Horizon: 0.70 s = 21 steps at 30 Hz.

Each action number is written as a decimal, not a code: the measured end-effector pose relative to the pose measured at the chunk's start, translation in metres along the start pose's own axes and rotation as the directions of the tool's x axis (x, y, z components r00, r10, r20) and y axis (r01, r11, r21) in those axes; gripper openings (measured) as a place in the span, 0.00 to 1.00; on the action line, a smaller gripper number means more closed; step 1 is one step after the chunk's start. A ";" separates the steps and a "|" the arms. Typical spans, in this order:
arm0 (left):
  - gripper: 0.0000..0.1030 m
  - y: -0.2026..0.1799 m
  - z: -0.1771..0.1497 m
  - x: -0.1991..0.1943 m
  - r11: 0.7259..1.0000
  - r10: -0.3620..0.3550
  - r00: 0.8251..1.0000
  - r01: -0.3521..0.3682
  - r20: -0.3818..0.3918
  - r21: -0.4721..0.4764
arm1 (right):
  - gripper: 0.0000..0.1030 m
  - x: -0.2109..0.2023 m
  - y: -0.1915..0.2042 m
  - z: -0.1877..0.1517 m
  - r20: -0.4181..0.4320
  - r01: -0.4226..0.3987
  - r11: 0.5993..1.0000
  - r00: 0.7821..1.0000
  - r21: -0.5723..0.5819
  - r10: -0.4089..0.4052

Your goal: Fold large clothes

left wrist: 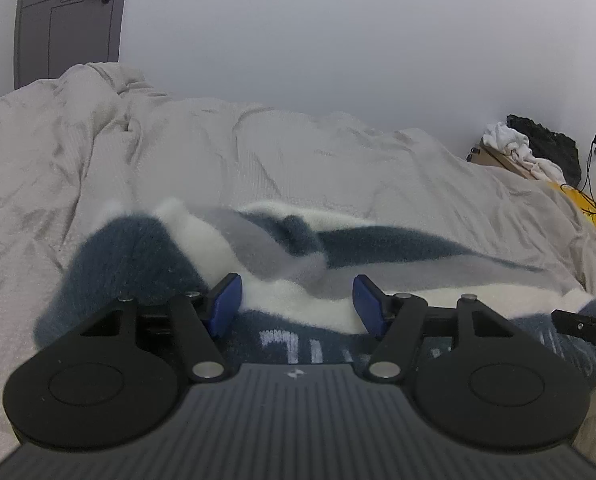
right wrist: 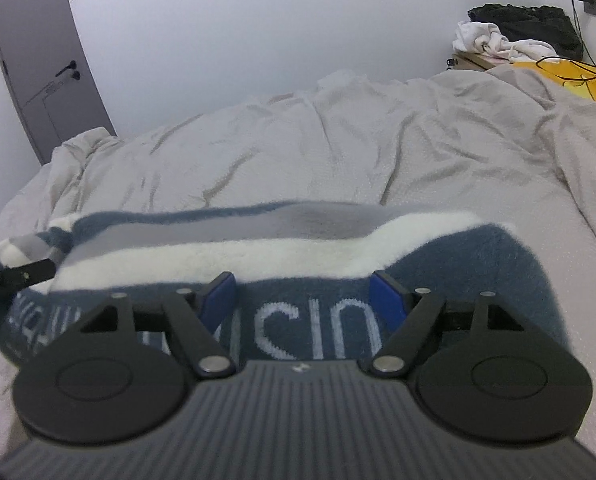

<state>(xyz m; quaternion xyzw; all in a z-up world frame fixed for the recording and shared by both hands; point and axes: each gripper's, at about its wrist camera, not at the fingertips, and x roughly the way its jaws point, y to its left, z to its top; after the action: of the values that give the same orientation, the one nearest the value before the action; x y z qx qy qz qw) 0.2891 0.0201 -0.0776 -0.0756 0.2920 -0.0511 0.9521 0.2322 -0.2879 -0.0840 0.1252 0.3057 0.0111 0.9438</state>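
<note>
Striped sweater (right wrist: 258,248) lies folded on the bed (right wrist: 337,152), long axis running left-right, directly under and ahead of both tongs. Left tongs (left wrist: 297,300) and right tongs (right wrist: 302,296) released, gripping nothing; neither clearly nearer.

Sweater (right wrist: 258,248): fuzzy, broad stripes of dark blue, white, grey; pale lettering on dark blue band.
Bed cover (left wrist: 337,160): light beige, plain, faint fine dotted texture.
Wall (left wrist: 337,40): plain pale grey-white.
Door (right wrist: 38,60): grey, black handle.
Left gripper (left wrist: 298,304): black arms, blue pads, dark grey ribbed body.
Right gripper (right wrist: 301,300): same black, blue, dark grey.
Clothes pile (right wrist: 493,42): white, beside black bundle (right wrist: 537,24).
Yellow surface (right wrist: 585,80) at far right, black cable across it.
</note>
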 end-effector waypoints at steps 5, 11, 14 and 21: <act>0.66 -0.004 -0.002 0.019 0.998 0.032 0.999 -0.031 -0.013 0.048 | 0.75 0.014 -0.005 -0.003 -0.001 -0.014 1.000 1.000 0.021 0.014; 0.66 -0.003 0.000 0.006 1.000 0.005 1.000 -0.005 0.008 0.016 | 0.75 0.009 -0.001 -0.004 0.011 -0.005 0.999 1.000 0.042 0.005; 0.66 0.003 0.001 -0.013 0.999 -0.015 1.000 0.016 0.025 -0.029 | 0.73 -0.006 0.000 -0.003 0.027 0.001 0.997 1.000 0.074 -0.003; 0.66 0.009 -0.014 -0.064 0.995 -0.002 0.999 0.007 0.050 -0.101 | 0.74 -0.057 0.003 -0.013 0.081 -0.055 0.993 0.996 0.105 0.046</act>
<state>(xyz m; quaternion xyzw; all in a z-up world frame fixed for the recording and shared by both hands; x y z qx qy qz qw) 0.2287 0.0366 -0.0552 -0.1257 0.2703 -0.0363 0.9538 0.1787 -0.2872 -0.0608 0.1835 0.2652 0.0136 0.9465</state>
